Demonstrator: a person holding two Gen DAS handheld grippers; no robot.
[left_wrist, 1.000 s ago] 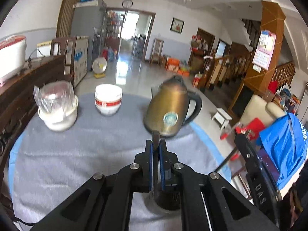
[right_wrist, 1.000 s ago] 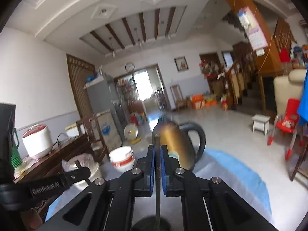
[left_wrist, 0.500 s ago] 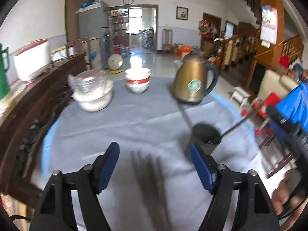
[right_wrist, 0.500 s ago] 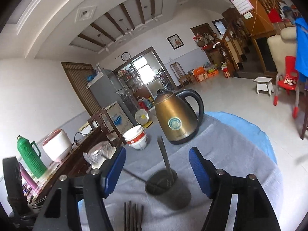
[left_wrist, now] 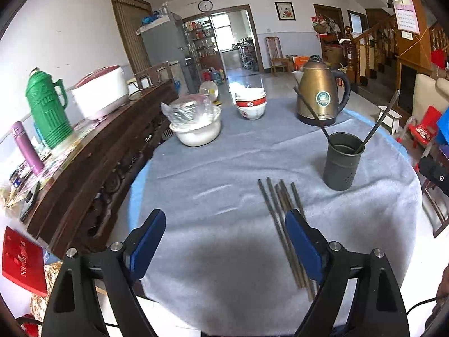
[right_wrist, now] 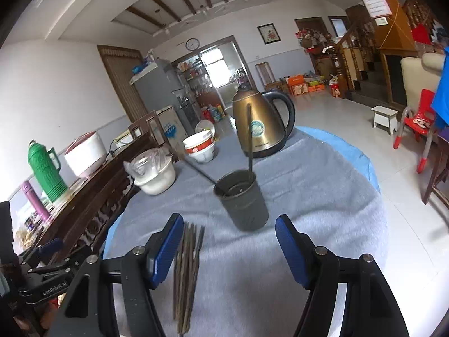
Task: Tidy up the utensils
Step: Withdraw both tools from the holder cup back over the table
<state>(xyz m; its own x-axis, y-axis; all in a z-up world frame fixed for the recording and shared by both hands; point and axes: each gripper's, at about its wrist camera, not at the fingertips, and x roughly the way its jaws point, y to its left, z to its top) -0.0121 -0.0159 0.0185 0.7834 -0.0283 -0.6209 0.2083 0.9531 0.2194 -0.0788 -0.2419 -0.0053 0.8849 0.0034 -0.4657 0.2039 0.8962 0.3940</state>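
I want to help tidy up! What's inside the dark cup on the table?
Two long thin utensils stand in the dark cup, their handles leaning out on opposite sides. Their lower ends are hidden by the cup's wall, so what kind they are is unclear.

Bare cloth [left_wrist: 213,174] left of chopsticks [left_wrist: 280,213]; holder [left_wrist: 341,163] far right

White walls [left_wrist: 70,33], glossy tiled floor [right_wrist: 350,118], dark wooden sideboard [left_wrist: 92,151]
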